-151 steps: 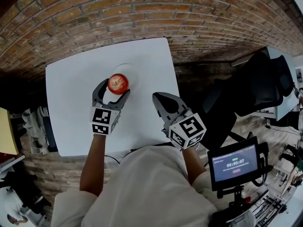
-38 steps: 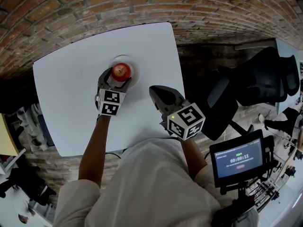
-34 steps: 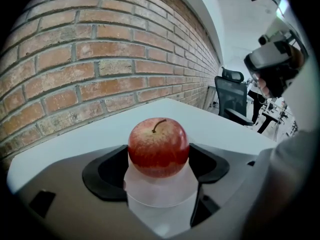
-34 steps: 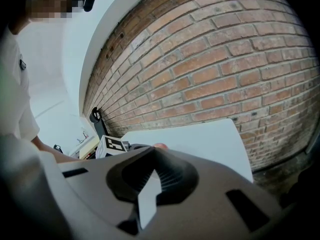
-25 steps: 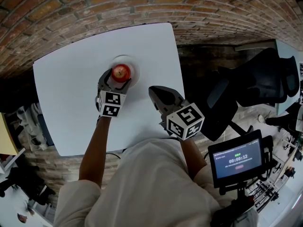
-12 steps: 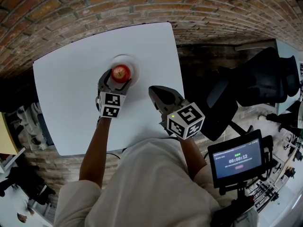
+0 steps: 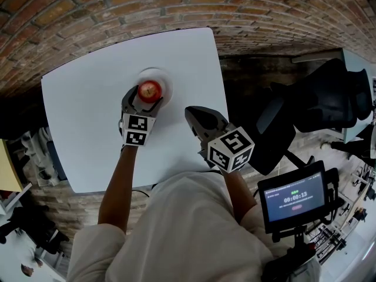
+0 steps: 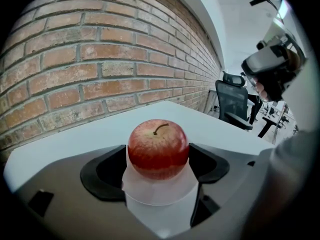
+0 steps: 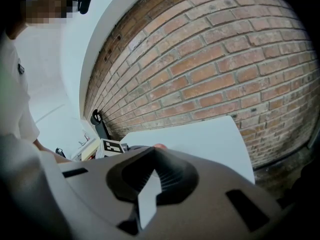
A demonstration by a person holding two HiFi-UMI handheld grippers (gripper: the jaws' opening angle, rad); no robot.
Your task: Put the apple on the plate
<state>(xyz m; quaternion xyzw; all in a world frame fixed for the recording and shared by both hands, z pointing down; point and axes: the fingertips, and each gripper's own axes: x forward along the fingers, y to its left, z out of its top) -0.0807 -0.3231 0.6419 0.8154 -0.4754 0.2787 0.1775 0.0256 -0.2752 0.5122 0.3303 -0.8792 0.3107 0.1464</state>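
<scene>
A red apple stands stem-up on a small white plate near the middle of the white table. My left gripper reaches in from the near side. Its two dark fingers sit against the apple's sides, shut on it. My right gripper hovers over the table's right part, a hand's width from the plate, jaws shut and holding nothing. In the right gripper view only a sliver of the apple shows over the jaws.
A brick wall runs behind the table. A black office chair stands to the right, off the table's edge. A screen on a stand is at the lower right. Clutter lies on the floor at the left.
Six seconds ago the left gripper held the apple nearer me, at the plate's near edge; now the apple rests on the plate. Over the last 1.5 seconds nothing has visibly moved.
</scene>
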